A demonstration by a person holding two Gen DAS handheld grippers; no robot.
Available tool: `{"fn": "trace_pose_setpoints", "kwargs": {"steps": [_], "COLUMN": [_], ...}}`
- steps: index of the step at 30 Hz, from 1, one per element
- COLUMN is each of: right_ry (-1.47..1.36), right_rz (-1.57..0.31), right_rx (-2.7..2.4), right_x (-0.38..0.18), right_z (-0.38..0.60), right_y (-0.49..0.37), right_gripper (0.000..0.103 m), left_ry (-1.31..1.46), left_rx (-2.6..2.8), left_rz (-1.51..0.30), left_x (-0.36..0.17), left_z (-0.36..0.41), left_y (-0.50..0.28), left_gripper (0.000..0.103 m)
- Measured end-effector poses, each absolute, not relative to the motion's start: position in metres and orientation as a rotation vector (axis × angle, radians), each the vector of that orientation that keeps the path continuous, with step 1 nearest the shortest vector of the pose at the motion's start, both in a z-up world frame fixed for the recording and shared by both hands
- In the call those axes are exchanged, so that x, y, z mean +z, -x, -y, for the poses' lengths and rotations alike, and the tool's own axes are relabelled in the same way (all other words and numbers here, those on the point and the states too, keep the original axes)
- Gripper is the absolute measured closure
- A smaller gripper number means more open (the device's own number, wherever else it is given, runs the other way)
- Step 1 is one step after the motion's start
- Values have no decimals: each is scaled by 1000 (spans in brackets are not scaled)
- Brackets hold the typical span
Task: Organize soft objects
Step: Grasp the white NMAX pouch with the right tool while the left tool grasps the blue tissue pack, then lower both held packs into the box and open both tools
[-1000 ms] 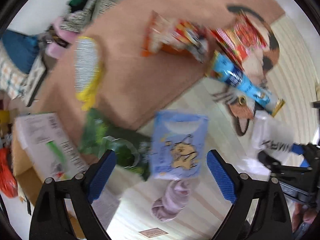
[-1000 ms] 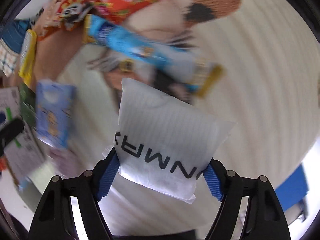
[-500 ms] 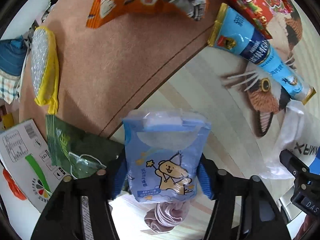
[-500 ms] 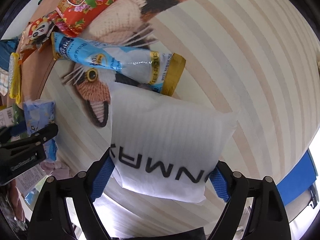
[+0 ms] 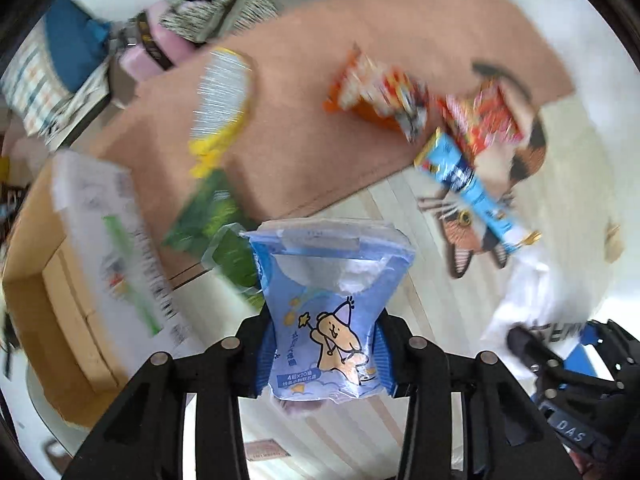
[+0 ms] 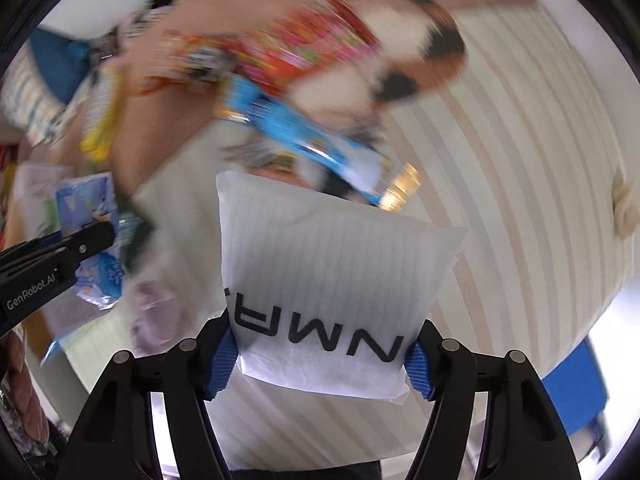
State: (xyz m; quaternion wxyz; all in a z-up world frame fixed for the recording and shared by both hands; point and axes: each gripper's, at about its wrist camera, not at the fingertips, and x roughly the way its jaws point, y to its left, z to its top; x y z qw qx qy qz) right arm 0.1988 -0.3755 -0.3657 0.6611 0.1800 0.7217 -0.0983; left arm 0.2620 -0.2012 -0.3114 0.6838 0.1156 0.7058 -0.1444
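Observation:
My left gripper (image 5: 325,356) is shut on a light blue tissue pack (image 5: 328,308) with a cartoon bear, held up above the floor. My right gripper (image 6: 322,354) is shut on a white soft pouch (image 6: 320,276) with black letters, also lifted. The tissue pack and the left gripper show at the left of the right wrist view (image 6: 90,232). The right gripper and white pouch show at the lower right of the left wrist view (image 5: 560,344). A purple soft roll (image 6: 152,312) lies on the floor below.
A brown mat (image 5: 320,92) holds an orange snack bag (image 5: 376,92), a red packet (image 5: 484,120), a yellow-edged pack (image 5: 220,100) and a green bag (image 5: 216,216). A blue tube pack (image 5: 468,184) lies on a cat-shaped rug (image 5: 516,168). A cardboard box (image 5: 48,288) stands left.
The left gripper closed on the tissue pack and lifted it. The right gripper kept its hold on the white pouch and rose; both views pulled back from the floor.

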Motion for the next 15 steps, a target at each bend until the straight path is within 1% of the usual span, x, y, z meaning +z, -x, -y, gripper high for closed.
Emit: {"fn": "trace_pose_setpoints", "kwargs": {"steps": [2, 5, 6, 9, 10, 15], "right_ry": [-362, -287, -273, -214, -200, -86], "right_rz": [-1600, -1547, -1536, -1502, -1494, -1470], "right_rx": [-154, -31, 4, 127, 161, 274], "right_x": [-340, -304, -269, -221, -213, -206], "right_z": [351, 308, 298, 254, 236, 137], "right_y": [-207, -225, -225, -240, -248, -290], "right_gripper": [32, 32, 32, 32, 32, 32], "left_ry": [-171, -70, -42, 24, 48, 138], "left_rx": [-301, -246, -221, -145, -113, -20], "left_rz": [-1539, -1496, -1484, -1467, -1468, -1501], "left_x": [-276, -243, -228, -206, -200, -221], "left_z": [169, 126, 108, 52, 38, -39], "left_y": [-272, -276, -284, -294, -296, -324], "left_gripper": [65, 65, 65, 65, 65, 65]}}
